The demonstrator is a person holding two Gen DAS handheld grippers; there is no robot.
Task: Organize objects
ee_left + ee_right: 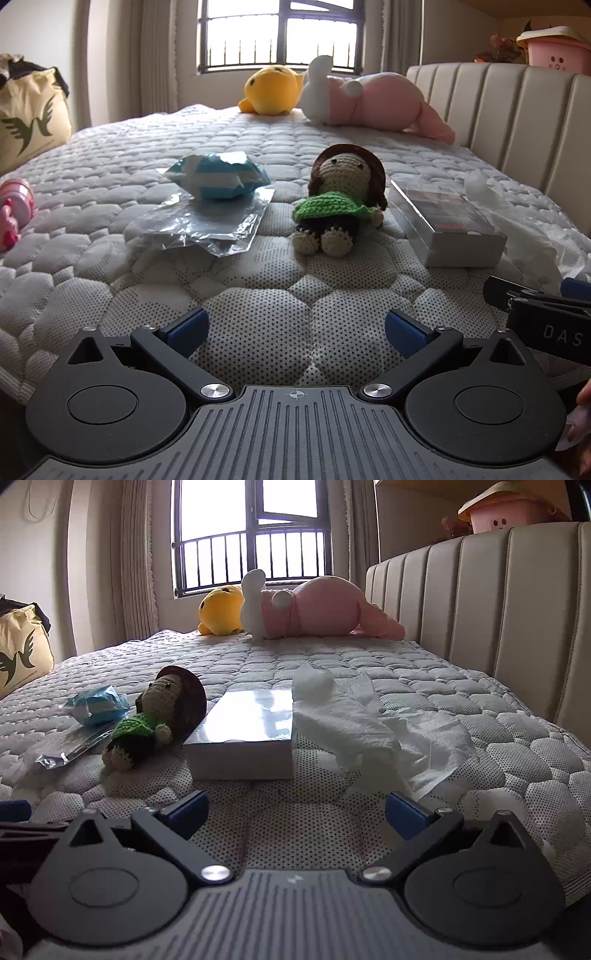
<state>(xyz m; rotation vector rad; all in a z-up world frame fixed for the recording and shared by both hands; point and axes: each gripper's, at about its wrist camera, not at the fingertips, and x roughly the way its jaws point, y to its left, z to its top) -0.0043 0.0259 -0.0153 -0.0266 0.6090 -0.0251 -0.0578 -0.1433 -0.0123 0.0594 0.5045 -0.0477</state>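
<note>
On the quilted mattress (258, 306) lies a crocheted doll (341, 195) (155, 720) with brown hair and a green top. To its left a blue-and-white packet (219, 177) (98, 705) rests on a clear plastic bag (207, 225). Right of the doll is a shiny grey box (447, 221) (245, 734), with crumpled white tissue (369, 731) (517, 221) beside it. My left gripper (295, 330) hovers open over the mattress, short of the doll. My right gripper (297, 810) is also open, just before the box and tissue. Nothing is between either pair of fingers.
A yellow plush (271, 90) (221, 609) and a pink-and-white plush (373, 98) (314, 607) lie at the far end by the window. A padded headboard (498, 609) runs along the right. A beige bag (29, 110) and a pink toy (14, 210) are at the left.
</note>
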